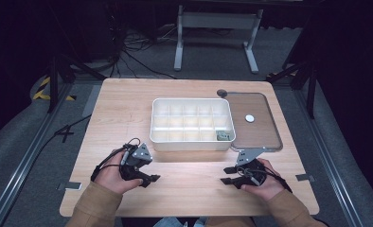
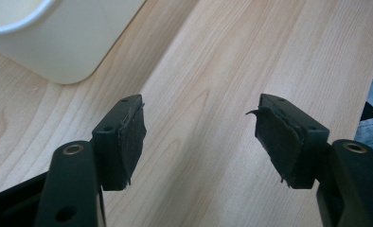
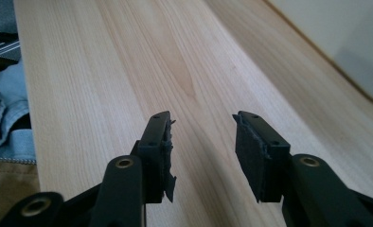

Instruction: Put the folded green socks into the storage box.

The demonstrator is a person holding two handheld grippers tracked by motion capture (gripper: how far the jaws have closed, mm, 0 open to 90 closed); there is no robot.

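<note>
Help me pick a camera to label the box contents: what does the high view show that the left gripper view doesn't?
High view: the white compartment box from above, a small item in its near-right compartment, the clear lid lying beside it, and the right gripper. Left gripper view: the worn pads of the left gripper fingers, close up and open. Both: the wooden table and the box's outer wall.

A clear lid (image 1: 255,120) lies flat on the counter (image 1: 128,109) ahead of the right tool (image 1: 230,175), with metal frame legs (image 1: 215,35) on the floor beyond.
</note>
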